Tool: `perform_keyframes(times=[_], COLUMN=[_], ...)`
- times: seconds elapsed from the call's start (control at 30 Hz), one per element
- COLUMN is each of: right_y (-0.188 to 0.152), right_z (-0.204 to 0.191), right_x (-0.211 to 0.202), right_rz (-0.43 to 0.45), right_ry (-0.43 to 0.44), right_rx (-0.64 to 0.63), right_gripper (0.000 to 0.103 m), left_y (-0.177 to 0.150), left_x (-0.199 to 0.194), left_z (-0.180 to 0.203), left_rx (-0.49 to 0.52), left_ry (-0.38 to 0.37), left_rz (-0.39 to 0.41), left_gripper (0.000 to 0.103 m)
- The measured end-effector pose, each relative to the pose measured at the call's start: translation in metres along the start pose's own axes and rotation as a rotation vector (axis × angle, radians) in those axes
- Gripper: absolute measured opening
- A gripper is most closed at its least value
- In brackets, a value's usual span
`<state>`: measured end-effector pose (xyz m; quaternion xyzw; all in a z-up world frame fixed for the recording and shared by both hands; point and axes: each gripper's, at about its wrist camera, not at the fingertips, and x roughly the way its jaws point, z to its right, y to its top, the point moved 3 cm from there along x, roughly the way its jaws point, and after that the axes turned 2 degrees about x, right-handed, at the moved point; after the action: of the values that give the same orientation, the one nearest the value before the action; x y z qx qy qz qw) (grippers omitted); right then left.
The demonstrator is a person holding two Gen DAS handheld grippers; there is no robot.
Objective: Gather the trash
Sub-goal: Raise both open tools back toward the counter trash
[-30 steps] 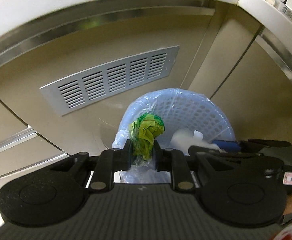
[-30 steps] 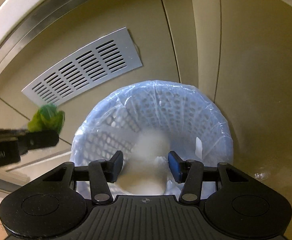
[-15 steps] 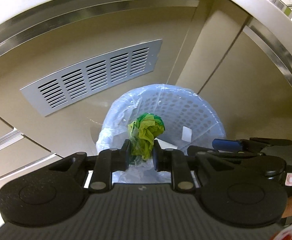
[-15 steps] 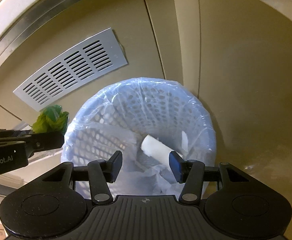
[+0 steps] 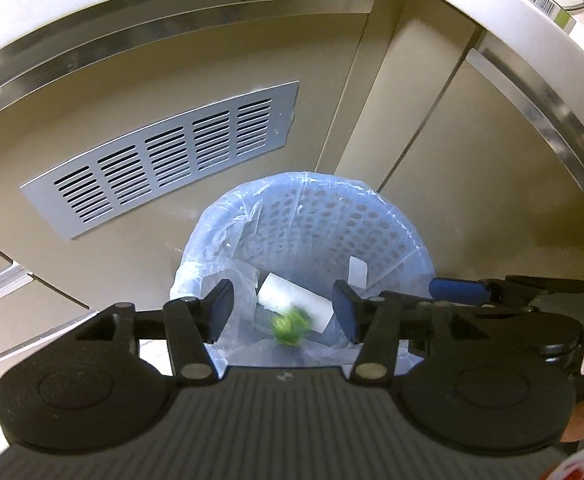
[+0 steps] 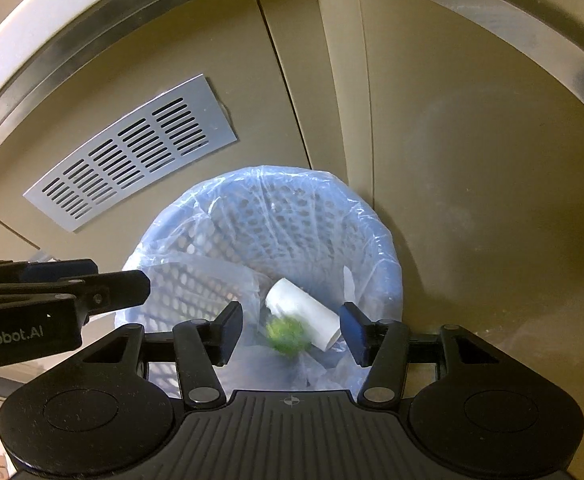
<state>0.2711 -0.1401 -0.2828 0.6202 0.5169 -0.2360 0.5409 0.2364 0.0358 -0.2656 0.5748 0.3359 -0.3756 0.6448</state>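
Cabinet front (image 5: 172, 92): beige panels fill the background from 9 to 3 o'clock.
Vent grille (image 5: 164, 160): grey, slotted, at 10 o'clock from the bin.
Bin (image 5: 391, 216): perforated basket with a clear liner, directly below both grippers.
Left gripper (image 5: 283, 314): jaws have just been opening, now apart and empty.
Right gripper (image 6: 290, 332): jaws parted, nothing between them.
White roll (image 5: 292, 304): lies inside the bin.
Green wad (image 5: 290, 326): blurred, inside the bin, at the roll's 6 o'clock.
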Motion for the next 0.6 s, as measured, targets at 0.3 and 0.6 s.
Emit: perform_keyframes(times=[0.3, 0.6], right_y=[0.001, 0.006], right_z=[-0.009, -0.026], right_x=[-0.011, -0.032], right_rz=[0.013, 0.026], right_ry=[0.022, 0.061], right_rx=[-0.032, -0.082], right_gripper=[0.058, 0.060], left_y=[-0.006, -0.008], left_x=[-0.013, -0.045], left_z=[-0.008, -0.018], left_rx=[-0.030, -0.085], left_ry=[0.027, 0.061], left_rz=[0.008, 0.037], left_gripper=[0.050, 0.050])
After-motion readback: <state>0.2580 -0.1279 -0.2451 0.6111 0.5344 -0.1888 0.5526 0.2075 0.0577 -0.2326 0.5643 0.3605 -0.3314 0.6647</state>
